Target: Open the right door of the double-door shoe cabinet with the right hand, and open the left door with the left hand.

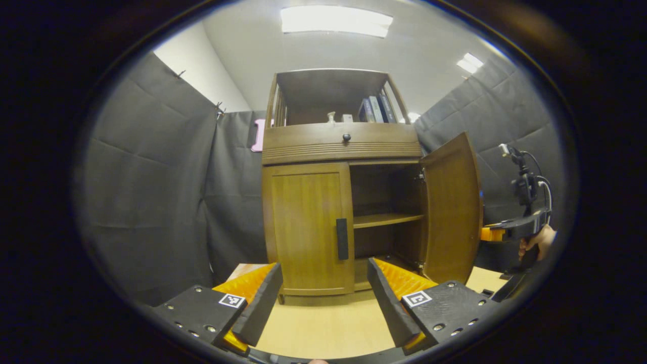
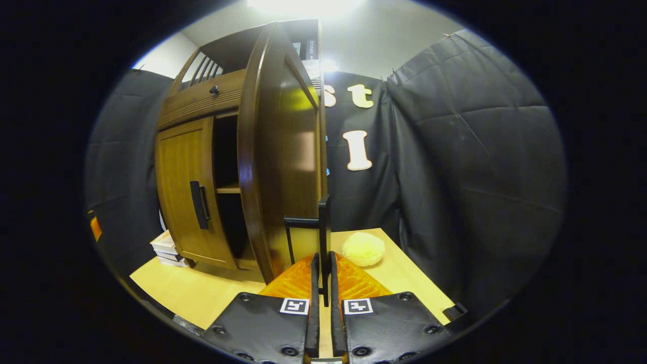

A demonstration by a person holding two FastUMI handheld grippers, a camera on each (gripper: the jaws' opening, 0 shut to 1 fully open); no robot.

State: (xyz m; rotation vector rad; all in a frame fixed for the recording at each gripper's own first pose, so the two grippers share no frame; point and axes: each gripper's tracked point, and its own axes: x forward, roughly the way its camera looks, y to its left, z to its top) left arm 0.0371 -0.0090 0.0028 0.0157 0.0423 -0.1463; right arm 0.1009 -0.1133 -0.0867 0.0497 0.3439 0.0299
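A brown wooden shoe cabinet (image 1: 323, 146) stands on a light wooden floor. Its right door (image 1: 452, 207) is swung wide open, showing a shelf (image 1: 386, 219) inside. The left door (image 1: 308, 227) is closed, with a dark vertical handle (image 1: 342, 238). My left gripper (image 1: 323, 290) is open, a short way in front of the left door, its fingers either side of the handle's line. In the right gripper view my right gripper (image 2: 322, 265) is shut on the right door's dark handle (image 2: 324, 227), beside the open right door (image 2: 280, 151). The right gripper (image 1: 498, 232) and a hand also appear behind the open door.
Black cloth walls close in the booth on both sides. A drawer with a round knob (image 1: 347, 137) and an upper shelf with books (image 1: 376, 108) top the cabinet. A pale fluffy ball (image 2: 363, 248) lies on the floor beyond the right gripper. Stacked white boxes (image 2: 166, 247) sit by the cabinet's left foot.
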